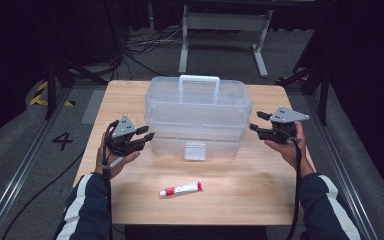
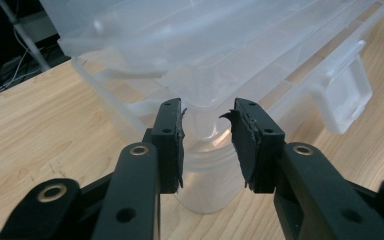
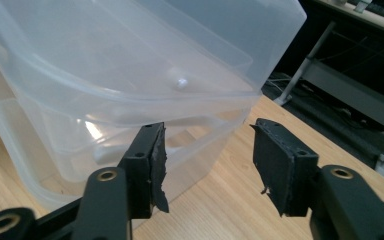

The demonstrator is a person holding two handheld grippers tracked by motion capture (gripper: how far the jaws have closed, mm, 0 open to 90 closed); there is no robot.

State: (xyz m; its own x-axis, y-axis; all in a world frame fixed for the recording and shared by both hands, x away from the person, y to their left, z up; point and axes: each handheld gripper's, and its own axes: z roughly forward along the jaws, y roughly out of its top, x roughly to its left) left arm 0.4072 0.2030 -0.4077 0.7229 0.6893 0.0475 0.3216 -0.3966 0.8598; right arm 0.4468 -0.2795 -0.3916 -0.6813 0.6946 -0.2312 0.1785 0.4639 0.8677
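Note:
A clear plastic toolbox (image 1: 197, 107) with a white handle (image 1: 199, 79) stands shut in the middle of the wooden table (image 1: 130, 100). My left gripper (image 1: 148, 132) is held level at the box's left front corner, jaws open. In the left gripper view the box's (image 2: 205, 45) rounded corner sits just ahead of the left gripper (image 2: 207, 107), and the pads do not press on it. My right gripper (image 1: 256, 121) points at the box's right end, also open. In the right gripper view the box (image 3: 105, 65) lies ahead and to the left of the right gripper (image 3: 207, 127).
A white and red tube (image 1: 181, 188) lies on the table in front of the box, between the two forearms. The box's front latch (image 1: 195, 150) faces the person. Dark floor, cables and a grey table frame (image 1: 225, 22) lie beyond the far edge.

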